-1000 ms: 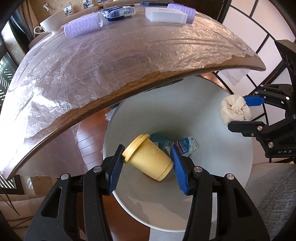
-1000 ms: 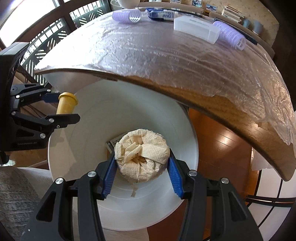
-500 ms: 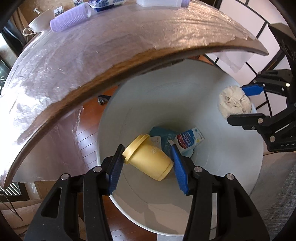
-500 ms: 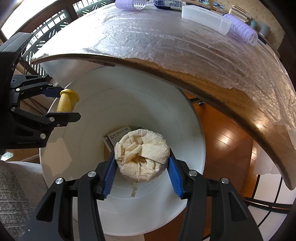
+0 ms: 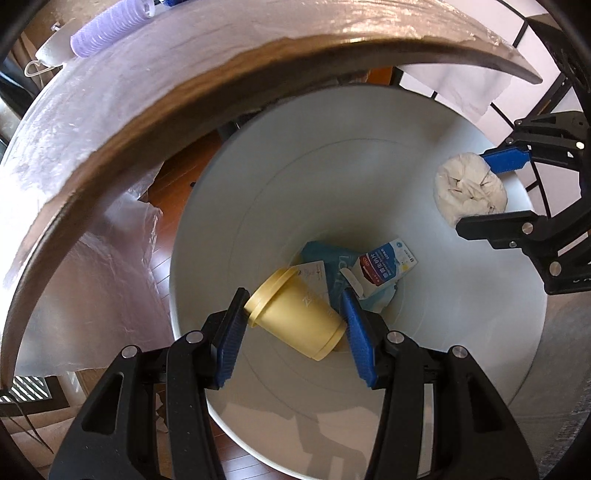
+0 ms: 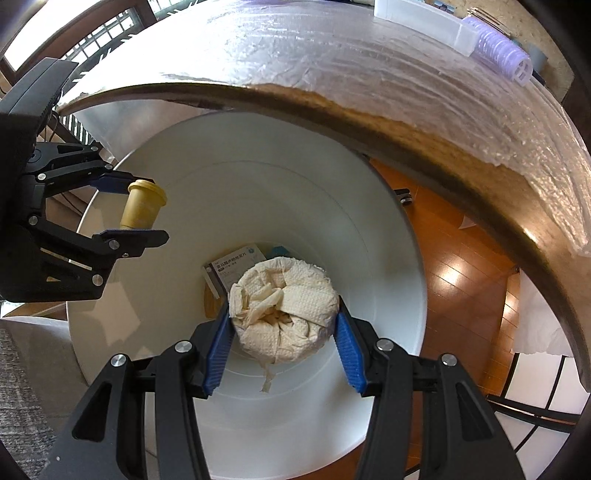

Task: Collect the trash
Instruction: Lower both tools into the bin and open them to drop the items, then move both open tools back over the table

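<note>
Trash is partly collected: a white bin (image 5: 461,369) beside the film-covered table (image 5: 147,92) already holds a blue-and-white printed carton (image 5: 386,264) and a blue wrapper (image 5: 325,254) at its bottom, while two items hang over its mouth, not yet let go. Left gripper (image 5: 293,325) is clamped on a yellow lidded cup (image 5: 295,314), and right gripper (image 6: 282,325) is clamped on a wad of cream paper towel (image 6: 284,310); both drops remain, as do purple rollers (image 5: 107,35) and a clear box (image 6: 424,22) on the table, if judged trash. Carton print is Chinese characters, too small to read reliably.
</note>
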Motion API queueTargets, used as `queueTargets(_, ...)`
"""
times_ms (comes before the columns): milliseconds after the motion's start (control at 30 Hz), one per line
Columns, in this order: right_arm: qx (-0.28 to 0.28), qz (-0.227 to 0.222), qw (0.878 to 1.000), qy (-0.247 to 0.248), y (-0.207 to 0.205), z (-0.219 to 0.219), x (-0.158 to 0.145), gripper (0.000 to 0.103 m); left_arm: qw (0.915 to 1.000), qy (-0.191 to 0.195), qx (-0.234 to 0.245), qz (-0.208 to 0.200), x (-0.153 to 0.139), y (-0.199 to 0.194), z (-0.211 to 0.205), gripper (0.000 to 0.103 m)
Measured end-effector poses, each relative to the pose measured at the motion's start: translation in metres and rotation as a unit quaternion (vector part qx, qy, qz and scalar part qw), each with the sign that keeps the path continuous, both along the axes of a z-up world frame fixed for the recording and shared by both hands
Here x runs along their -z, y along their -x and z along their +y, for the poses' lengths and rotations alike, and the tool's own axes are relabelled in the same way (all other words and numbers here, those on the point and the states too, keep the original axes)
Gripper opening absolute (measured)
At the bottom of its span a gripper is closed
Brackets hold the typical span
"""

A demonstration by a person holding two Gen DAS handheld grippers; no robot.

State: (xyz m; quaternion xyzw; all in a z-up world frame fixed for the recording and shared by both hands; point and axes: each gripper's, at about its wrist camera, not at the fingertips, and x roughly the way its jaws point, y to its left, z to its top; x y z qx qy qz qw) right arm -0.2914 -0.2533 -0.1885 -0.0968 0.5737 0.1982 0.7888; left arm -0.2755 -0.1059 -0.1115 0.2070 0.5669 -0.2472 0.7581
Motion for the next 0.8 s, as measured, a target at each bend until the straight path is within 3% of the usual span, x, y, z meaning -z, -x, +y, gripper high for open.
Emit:
queueTargets(500, 0.001, 0.005, 1.000, 0.005, -0.006, 0.001, -0.002, 0.052, 0.9999, -0.012, 0.003, 0.008, 0.006, -0.005, -0.002, 0.052)
queueTargets(567, 0.006, 0.009, 1.000, 0.002, -0.006, -0.001, -0.003, 0.055, 0.9998, -0.014, 0.004, 0.010, 0.004, -0.006, -0.002, 0.056)
queueTargets(633, 0.011, 0.008, 1.000, 0.000, -0.007, -0.003, -0.002, 0.061, 0.9999, -0.012, 0.007, 0.007, 0.001, -0.005, -0.002, 0.069)
queueTargets(800, 0.021, 0.007, 1.000, -0.002, -0.008, -0.008, -0.006, 0.063, 0.9997, -0.021, 0.010, 0.003, 0.001, -0.004, -0.005, 0.072)
